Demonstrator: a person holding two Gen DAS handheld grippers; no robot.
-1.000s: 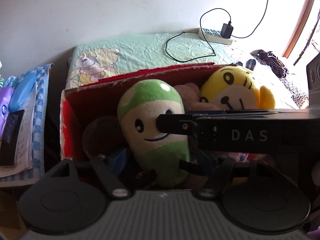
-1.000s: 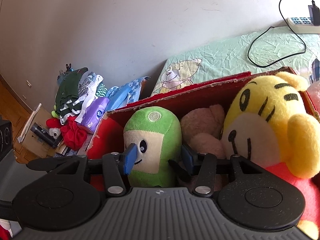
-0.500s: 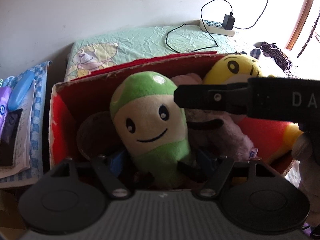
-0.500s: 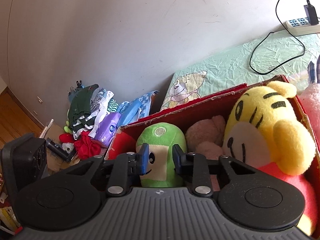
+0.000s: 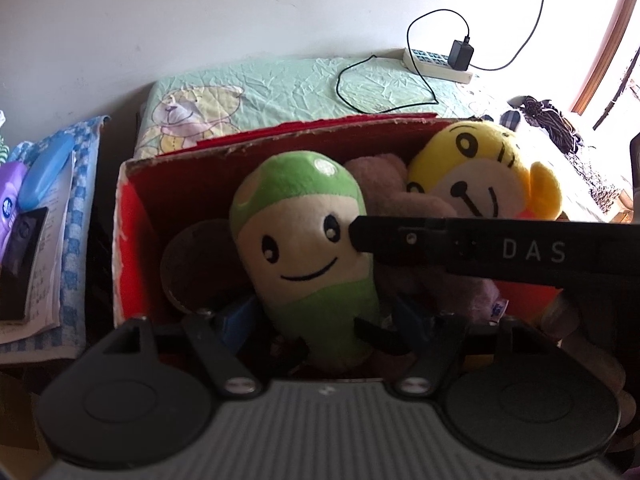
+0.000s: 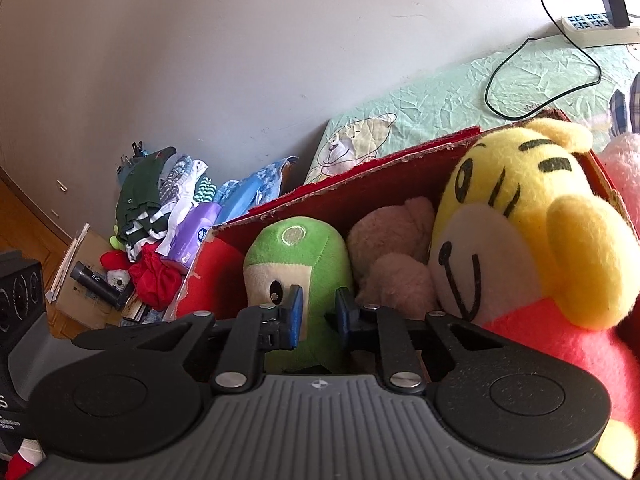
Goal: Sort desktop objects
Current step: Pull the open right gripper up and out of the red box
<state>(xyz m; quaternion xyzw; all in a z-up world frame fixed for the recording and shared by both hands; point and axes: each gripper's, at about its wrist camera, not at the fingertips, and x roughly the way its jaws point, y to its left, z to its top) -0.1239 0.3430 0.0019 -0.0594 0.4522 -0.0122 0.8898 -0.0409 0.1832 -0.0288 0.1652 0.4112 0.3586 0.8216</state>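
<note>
The green mushroom plush (image 5: 308, 256) stands upright in the red cardboard box (image 5: 132, 216) beside a yellow tiger plush (image 5: 480, 176) (three toys look sorted already). The left hand-held gripper (image 5: 324, 320) brackets its base, jaws spread; the right hand-held gripper (image 6: 318, 314) hangs nearly closed, empty.

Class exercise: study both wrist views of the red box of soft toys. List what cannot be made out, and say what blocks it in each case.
- Green plush toy: its base, left wrist view, hidden behind the left gripper.
- Brown plush toy: face and shape, both views, wedged between neighbours.
- Yellow plush toy: lower body, right wrist view, cut off by the edge.
- Red box: floor, buried under toys.
- Right gripper: whether it pinches the green toy.
</note>
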